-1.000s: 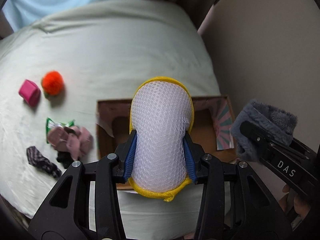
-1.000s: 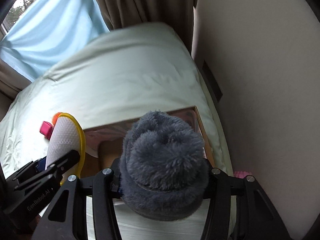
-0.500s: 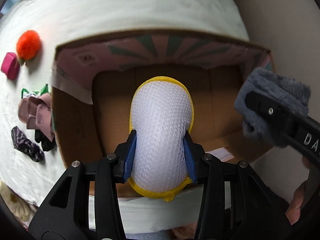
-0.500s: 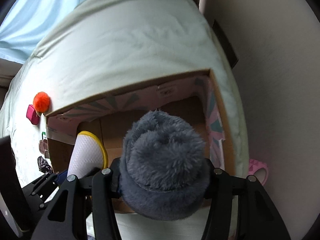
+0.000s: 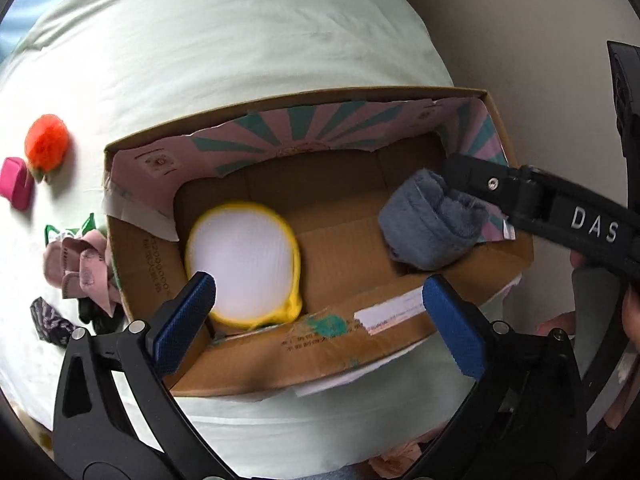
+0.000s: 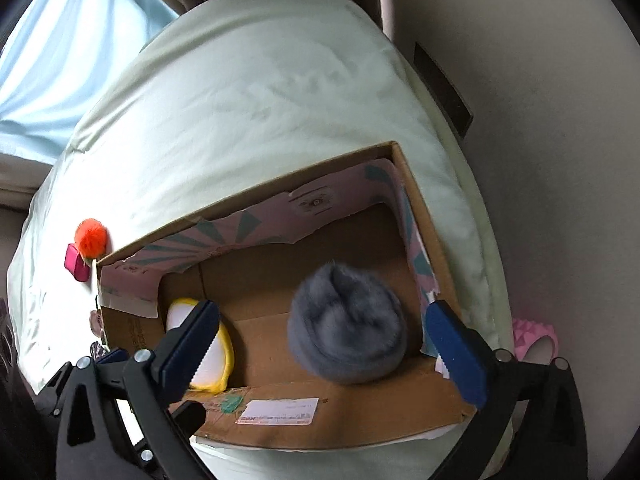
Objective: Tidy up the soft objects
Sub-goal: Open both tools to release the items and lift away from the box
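Two items in the box [image 5: 280, 356], both tools spread wide and empty.

Done, judging by the layout: mesh pad [image 5: 242, 268], white with yellow rim, lies at lower left of the box floor in the left view; grey fluffy roll [image 6: 346, 328] sits at lower right of the box floor in the right view. Pad is blurred, so whether it has settled is unclear.

Left to do: several items on the bed [image 5: 240, 40], outside the box at the left edge of the left view: orange pompom [image 5: 46, 142], pink block [image 5: 14, 184] touching it, pink cloth bundle [image 5: 80, 268] against the box wall, dark scrunchie [image 5: 48, 316] below.

Left tool [image 5: 318, 306]: pad just ahead of its left finger [image 5: 186, 316], apart from the right one.

Right tool [image 6: 324, 354]: roll between the fingers [image 6: 456, 356] but clear of both pads.
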Motion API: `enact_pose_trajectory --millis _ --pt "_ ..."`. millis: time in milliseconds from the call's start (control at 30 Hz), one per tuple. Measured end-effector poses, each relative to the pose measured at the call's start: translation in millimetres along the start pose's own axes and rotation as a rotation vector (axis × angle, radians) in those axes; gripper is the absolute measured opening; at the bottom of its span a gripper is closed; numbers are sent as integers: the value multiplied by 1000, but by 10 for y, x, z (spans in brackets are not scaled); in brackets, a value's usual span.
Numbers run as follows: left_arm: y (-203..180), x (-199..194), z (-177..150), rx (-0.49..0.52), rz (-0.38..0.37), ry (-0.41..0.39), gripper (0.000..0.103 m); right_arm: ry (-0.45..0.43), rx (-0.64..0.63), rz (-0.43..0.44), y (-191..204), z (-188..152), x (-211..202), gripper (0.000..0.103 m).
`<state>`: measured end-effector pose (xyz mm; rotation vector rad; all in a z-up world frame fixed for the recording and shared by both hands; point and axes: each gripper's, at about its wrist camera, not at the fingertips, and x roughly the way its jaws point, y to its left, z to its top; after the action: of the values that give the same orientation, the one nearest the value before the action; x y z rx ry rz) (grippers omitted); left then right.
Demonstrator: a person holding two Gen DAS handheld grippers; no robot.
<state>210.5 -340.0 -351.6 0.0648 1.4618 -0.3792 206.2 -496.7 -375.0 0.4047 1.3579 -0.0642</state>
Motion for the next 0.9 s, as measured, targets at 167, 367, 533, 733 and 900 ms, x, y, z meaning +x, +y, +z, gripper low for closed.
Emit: enact_pose_trajectory --millis 167,367,533,733,900 --pt "46 -75 -63 -9 -18 -3 103 -12 10 3 12 -45 -76 103" --pt "111 -317 -111 3 -25 -37 103 -38 5 8 59 -78 -295 103" --pt "149 -601 -127 2 -23 -88 103 -71 -32 -2 195 -94 -544 103" --pt "265 -1128 -239 7 -19 -186 103 -159 -96 -8 474 -218 -1075 103" --pt "459 -1710 -443 2 -4 -294 103 -246 -162 -13 783 -387 -1583 103"
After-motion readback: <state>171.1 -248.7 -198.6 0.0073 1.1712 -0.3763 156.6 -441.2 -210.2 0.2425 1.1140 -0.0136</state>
